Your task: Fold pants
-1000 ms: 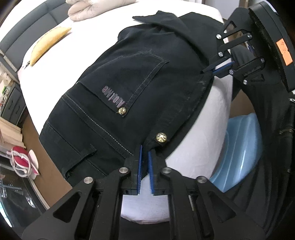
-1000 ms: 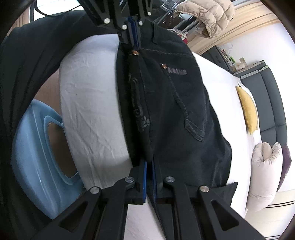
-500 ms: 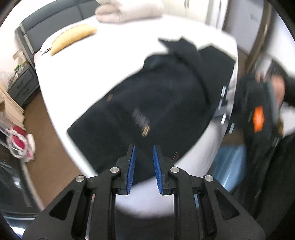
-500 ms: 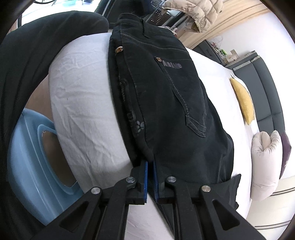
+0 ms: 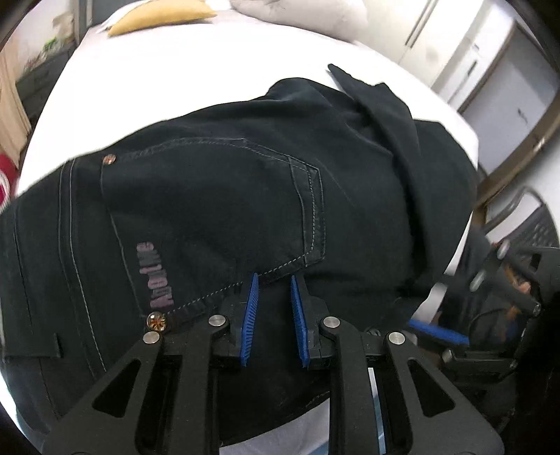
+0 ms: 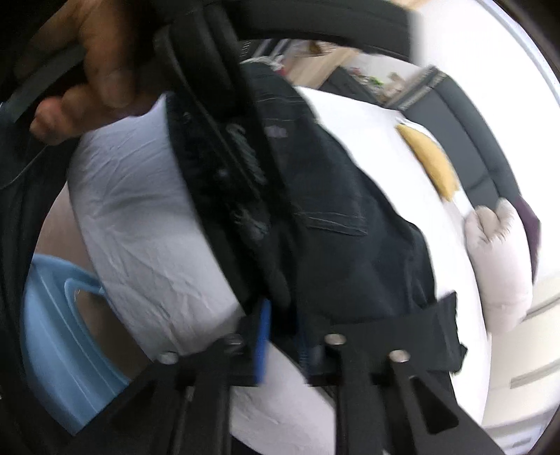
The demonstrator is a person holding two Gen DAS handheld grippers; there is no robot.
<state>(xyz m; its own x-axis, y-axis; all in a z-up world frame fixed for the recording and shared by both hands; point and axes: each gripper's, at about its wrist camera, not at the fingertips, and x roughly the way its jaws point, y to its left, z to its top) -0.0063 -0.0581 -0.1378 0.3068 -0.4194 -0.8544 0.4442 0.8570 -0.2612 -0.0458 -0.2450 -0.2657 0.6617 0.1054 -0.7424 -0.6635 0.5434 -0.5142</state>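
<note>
The black pants [image 5: 227, 196] lie folded on the white bed [image 5: 224, 52], back pocket and brand print facing up. My left gripper [image 5: 273, 301] is open and empty, hovering just over the near edge of the pants below the pocket. My right gripper [image 6: 283, 315] is open at the pants' [image 6: 336, 224] waist end by the bed edge [image 6: 140, 210]; the view is blurred. It also shows at the right of the left wrist view [image 5: 437, 334]. The left gripper's body and the hand holding it [image 6: 94, 66] fill the top left of the right wrist view.
A yellow cushion [image 5: 161, 15] and a pale pillow [image 5: 297, 14] lie at the far side of the bed. A light blue plastic basket [image 6: 59, 336] stands on the floor beside the bed. White cabinets [image 5: 490, 63] stand behind.
Both grippers have let go of the waistband and opened. The left one swung away and now hovers close over the pants near the pocket. The right one opened in the last half second.
</note>
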